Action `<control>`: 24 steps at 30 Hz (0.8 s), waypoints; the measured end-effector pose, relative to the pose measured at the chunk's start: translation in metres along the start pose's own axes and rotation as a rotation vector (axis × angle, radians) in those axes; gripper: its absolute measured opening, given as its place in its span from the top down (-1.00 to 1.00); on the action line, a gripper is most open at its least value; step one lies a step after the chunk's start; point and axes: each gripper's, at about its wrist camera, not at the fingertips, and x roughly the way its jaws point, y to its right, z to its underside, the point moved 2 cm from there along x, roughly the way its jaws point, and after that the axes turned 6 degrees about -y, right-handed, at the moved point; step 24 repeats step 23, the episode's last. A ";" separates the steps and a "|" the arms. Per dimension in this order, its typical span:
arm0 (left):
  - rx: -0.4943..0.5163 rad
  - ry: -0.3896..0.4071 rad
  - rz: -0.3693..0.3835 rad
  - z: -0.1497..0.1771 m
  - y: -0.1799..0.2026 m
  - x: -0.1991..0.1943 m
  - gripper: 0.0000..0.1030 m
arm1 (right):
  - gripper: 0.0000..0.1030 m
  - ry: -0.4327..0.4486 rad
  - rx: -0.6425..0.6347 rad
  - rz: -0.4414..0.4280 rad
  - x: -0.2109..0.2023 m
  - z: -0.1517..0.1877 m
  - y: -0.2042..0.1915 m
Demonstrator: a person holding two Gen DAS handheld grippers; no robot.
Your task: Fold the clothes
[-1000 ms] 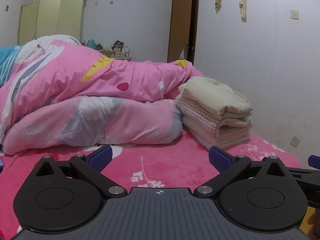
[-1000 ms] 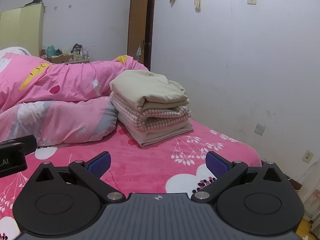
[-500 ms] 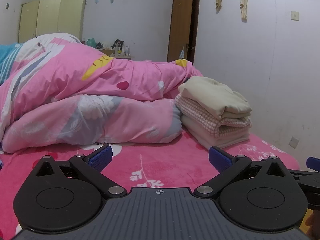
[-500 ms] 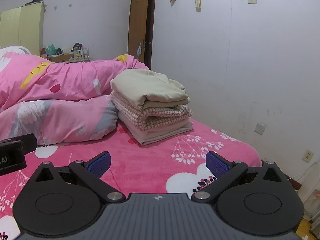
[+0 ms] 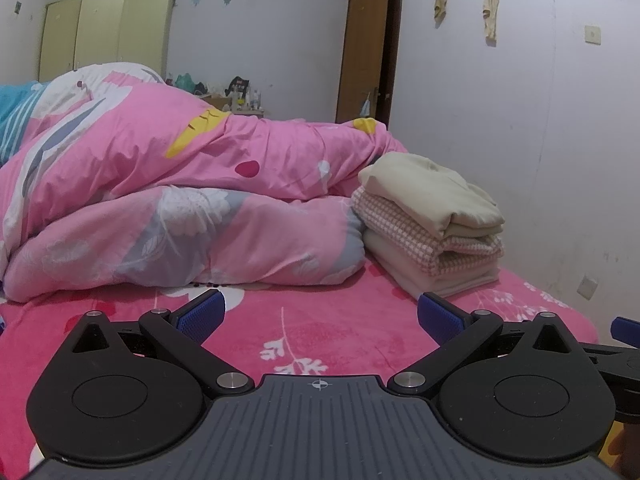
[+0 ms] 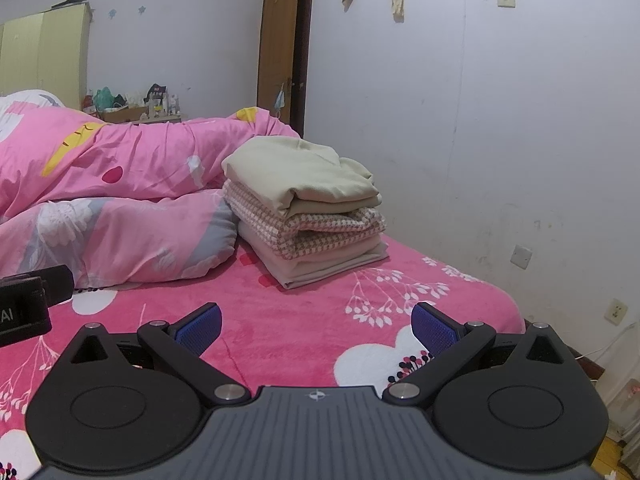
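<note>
A stack of three folded clothes (image 5: 430,220) (image 6: 308,208) rests on the pink flowered bed sheet (image 5: 340,324) (image 6: 304,312): a cream piece on top, a pink checked one in the middle, a pale beige one below. My left gripper (image 5: 320,314) hovers low over the sheet, open and empty, with the stack ahead to its right. My right gripper (image 6: 316,322) is likewise open with nothing between its blue pads, the stack straight ahead. A bit of the left gripper's body (image 6: 28,300) shows at the right wrist view's left edge.
A bulky pink duvet (image 5: 180,208) (image 6: 100,200) lies rolled up left of the stack. A white wall (image 6: 480,120) runs along the bed's right side, with a brown door (image 5: 366,52) behind. A yellow wardrobe (image 5: 104,36) stands far left. The bed's edge drops off at right.
Both grippers have drifted slightly, so the scene shifts a little in each view. The clothes and duvet have not moved, and both grippers stay open.
</note>
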 end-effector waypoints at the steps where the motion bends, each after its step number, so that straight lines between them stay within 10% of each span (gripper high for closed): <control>1: 0.000 -0.001 0.000 0.000 0.000 0.000 -1.00 | -1.00 -0.001 0.001 0.000 0.000 0.000 0.000; 24: -0.002 -0.004 -0.004 0.001 -0.001 0.000 -1.00 | -1.00 0.000 0.003 -0.003 0.001 0.000 -0.001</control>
